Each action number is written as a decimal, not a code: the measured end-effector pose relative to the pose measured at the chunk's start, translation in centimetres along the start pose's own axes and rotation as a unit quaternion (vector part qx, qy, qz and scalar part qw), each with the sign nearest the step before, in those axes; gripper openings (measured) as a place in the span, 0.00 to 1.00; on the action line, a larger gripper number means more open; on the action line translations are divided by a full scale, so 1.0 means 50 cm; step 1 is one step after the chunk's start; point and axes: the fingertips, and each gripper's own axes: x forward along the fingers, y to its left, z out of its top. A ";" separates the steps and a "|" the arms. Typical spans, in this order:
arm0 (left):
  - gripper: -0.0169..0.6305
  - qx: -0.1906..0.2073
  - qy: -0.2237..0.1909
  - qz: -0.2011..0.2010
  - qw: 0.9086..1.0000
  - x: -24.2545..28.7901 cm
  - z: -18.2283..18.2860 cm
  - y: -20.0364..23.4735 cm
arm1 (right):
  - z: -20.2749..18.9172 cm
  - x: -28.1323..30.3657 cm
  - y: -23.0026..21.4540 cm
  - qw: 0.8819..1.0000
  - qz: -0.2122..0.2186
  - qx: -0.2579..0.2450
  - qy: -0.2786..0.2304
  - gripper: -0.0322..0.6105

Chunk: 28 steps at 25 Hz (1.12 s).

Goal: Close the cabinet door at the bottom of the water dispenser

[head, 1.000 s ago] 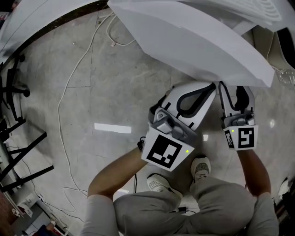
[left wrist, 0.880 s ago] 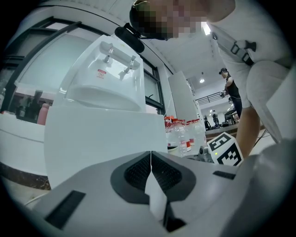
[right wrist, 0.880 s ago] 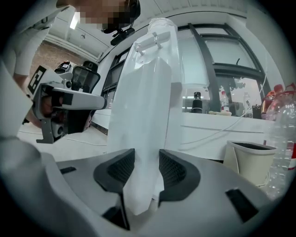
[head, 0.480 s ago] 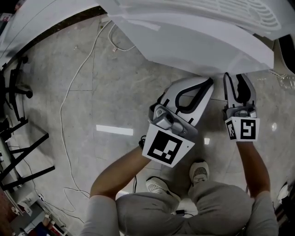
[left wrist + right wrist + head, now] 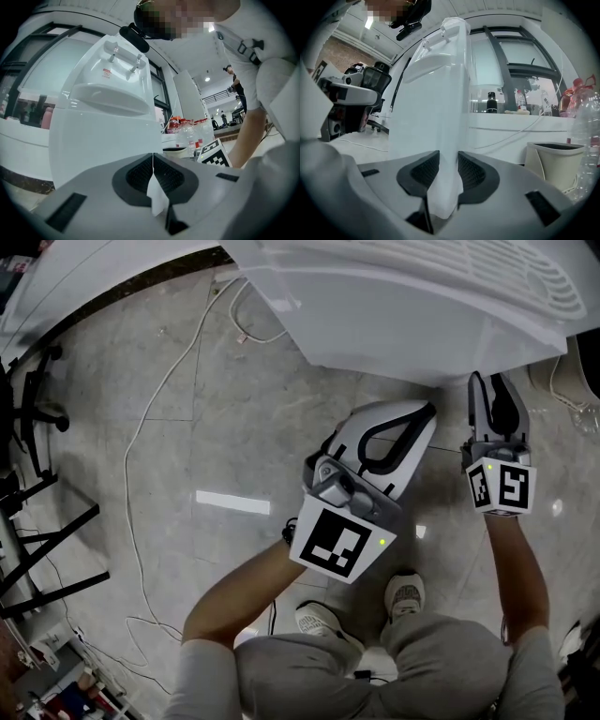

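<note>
The white water dispenser (image 5: 412,315) fills the top of the head view, its front panel sloping down toward me. In the left gripper view the dispenser (image 5: 108,131) stands straight ahead with both taps showing. My left gripper (image 5: 429,413) is shut and empty, its tip just short of the panel's lower edge. My right gripper (image 5: 495,381) reaches to that panel's right end. Its jaws are closing, a gap still between them. In the right gripper view the dispenser's white corner (image 5: 450,140) fills that gap (image 5: 448,157); I cannot tell whether the pads touch it.
A white cable (image 5: 141,427) snakes over the grey tiled floor at left, beside black chair legs (image 5: 28,418). My shoes (image 5: 408,582) are under the grippers. A white bin (image 5: 555,164) and plastic bottles (image 5: 586,136) stand right of the dispenser.
The white panel's outer edge has swung back toward the dispenser's body. My right gripper followed it forward and its jaws have narrowed. The left gripper has stayed put.
</note>
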 end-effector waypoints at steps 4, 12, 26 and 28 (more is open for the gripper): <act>0.04 0.004 0.003 0.005 1.000 -0.007 -0.001 0.006 | 0.002 0.017 -0.010 1.000 -0.006 0.003 -0.001 0.26; 0.04 0.008 0.001 0.013 1.000 -0.015 0.010 0.016 | 0.007 0.026 -0.020 1.000 -0.010 0.005 -0.011 0.25; 0.04 0.020 0.019 0.052 0.998 -0.122 0.004 0.061 | 0.105 -0.067 0.062 0.997 0.039 0.035 -0.054 0.09; 0.04 0.020 0.026 0.066 0.997 -0.154 0.001 0.077 | 0.129 -0.081 0.085 0.996 0.051 0.050 -0.061 0.09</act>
